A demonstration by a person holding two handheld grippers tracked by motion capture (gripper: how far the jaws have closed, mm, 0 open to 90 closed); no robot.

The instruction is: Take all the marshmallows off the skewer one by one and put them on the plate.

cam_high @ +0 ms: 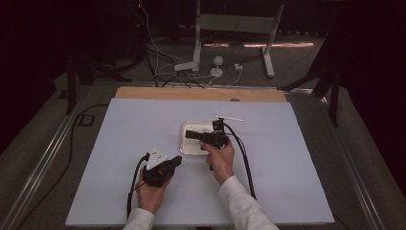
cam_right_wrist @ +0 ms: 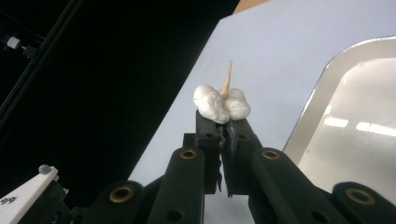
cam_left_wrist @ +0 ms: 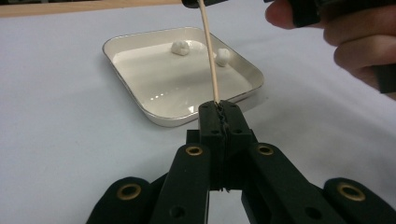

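My left gripper (cam_left_wrist: 218, 109) is shut on the lower end of a thin wooden skewer (cam_left_wrist: 210, 56), which slants up toward the right gripper. My right gripper (cam_right_wrist: 224, 122) is shut on a soft white lump (cam_right_wrist: 219, 105), and the skewer's pointed tip (cam_right_wrist: 227, 77) pokes out through it. A white square tray (cam_left_wrist: 140, 100) lies just beyond, with two more white lumps (cam_left_wrist: 180, 46) in its far part. In the high view the left gripper (cam_high: 178, 160) sits near the tray's (cam_high: 184, 148) front left corner and the right gripper (cam_high: 187, 134) hovers over the tray.
The table is covered by a pale sheet (cam_high: 119, 143), with a wooden strip (cam_high: 191, 93) along its far edge. Beyond it are cables (cam_high: 163, 67) and a white desk frame (cam_high: 234, 24) on the floor. Black cables (cam_high: 245, 158) trail from both grippers.
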